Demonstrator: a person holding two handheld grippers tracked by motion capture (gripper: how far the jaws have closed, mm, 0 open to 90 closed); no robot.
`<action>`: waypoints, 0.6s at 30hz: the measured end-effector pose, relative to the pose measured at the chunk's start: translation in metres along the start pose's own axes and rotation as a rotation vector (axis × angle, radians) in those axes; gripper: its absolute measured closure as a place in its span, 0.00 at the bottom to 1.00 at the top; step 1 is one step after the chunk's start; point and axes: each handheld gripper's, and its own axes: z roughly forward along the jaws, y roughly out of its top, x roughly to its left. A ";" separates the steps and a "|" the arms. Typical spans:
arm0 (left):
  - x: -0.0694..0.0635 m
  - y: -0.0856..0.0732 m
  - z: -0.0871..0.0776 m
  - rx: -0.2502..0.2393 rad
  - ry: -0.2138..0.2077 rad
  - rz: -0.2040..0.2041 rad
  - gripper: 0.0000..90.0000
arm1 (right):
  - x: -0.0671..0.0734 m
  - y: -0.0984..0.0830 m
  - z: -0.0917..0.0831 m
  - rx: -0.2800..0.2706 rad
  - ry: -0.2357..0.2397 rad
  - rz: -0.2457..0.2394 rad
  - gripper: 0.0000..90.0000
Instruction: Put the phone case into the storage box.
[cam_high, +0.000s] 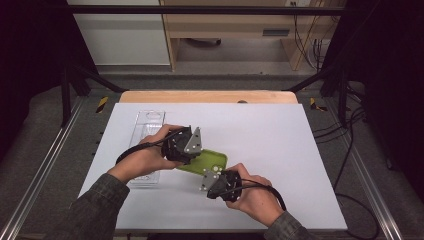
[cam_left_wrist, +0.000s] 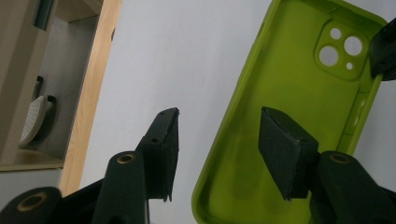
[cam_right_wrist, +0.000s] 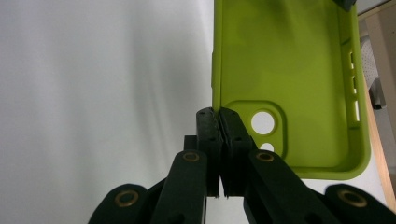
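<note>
**A:** What is hard to see on the table?

**B:** My hands cover a lot. In the high view my left gripper (cam_high: 186, 145) sits over one end of the green phone case (cam_high: 207, 161), and my right gripper (cam_high: 220, 184) sits over the other end. Just the middle of the case peeks out. There is also a clear plastic tray (cam_high: 148, 131) near the left edge of the white tabletop (cam_high: 270, 135), and my left hand (cam_high: 145, 159) hides its near part. It is see-through, so I can't tell what is in it.

**B:** In the left gripper view the near end of the case (cam_left_wrist: 289, 116) is cut off at the bottom. A dark bit at the right edge may be my other gripper, but I can't tell.

**A:** How many things are there?

**B:** One case, one tray, two grippers. The case has three round camera holes in that view. In the right gripper view I count two, and my jaws may hide more.

**A:** What are your grippers doing?

**B:** My left gripper (cam_left_wrist: 219, 140) is spread wide, with one long side of the case between the jaws, not touching. My right gripper (cam_right_wrist: 218, 135) is squeezed tight on the side wall of the case (cam_right_wrist: 289, 74), next to the camera holes.

**A:** Where is the case?

**B:** Near the middle of the tabletop, a bit toward my edge, hollow side up.
</note>
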 end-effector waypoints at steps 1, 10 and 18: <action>0.000 0.000 0.000 0.003 -0.003 0.005 0.54 | 0.000 0.000 0.000 0.000 -0.001 0.000 0.98; -0.001 0.001 0.002 0.023 -0.021 0.027 0.61 | 0.001 0.002 0.001 0.002 -0.003 -0.011 0.98; 0.000 0.001 0.004 0.044 -0.033 0.038 0.63 | 0.001 0.003 0.001 0.003 -0.006 -0.020 0.98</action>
